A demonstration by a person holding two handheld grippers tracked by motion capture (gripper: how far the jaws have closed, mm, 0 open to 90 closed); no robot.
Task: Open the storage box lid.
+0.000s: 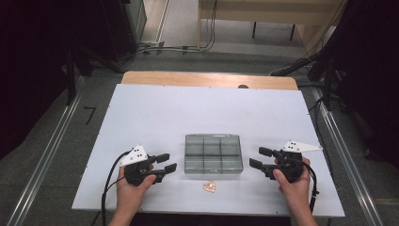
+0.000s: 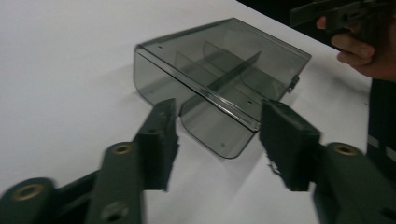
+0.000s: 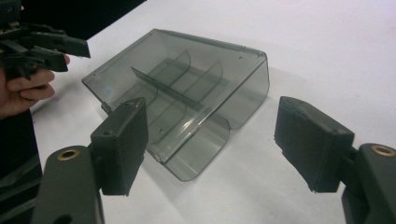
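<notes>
A smoky grey clear plastic box (image 1: 213, 153) with inner dividers sits shut at the middle of the white table (image 1: 155, 113). The box (image 2: 219, 88) lies just ahead of my left gripper (image 2: 217, 135), whose jaws stand open with nothing between them. My left gripper (image 1: 165, 166) is left of the box. My right gripper (image 1: 261, 158) is to its right, also open and empty. The box (image 3: 182, 98) sits just beyond my right gripper (image 3: 210, 140). A small orange and white object (image 1: 210, 187) lies on the table just in front of the box.
The far half of the white table is bare. Beyond it runs a wooden edge (image 1: 207, 79). Dark equipment and cables (image 1: 150, 47) stand on the floor behind. Metal rails (image 1: 42, 155) run along both sides of the table.
</notes>
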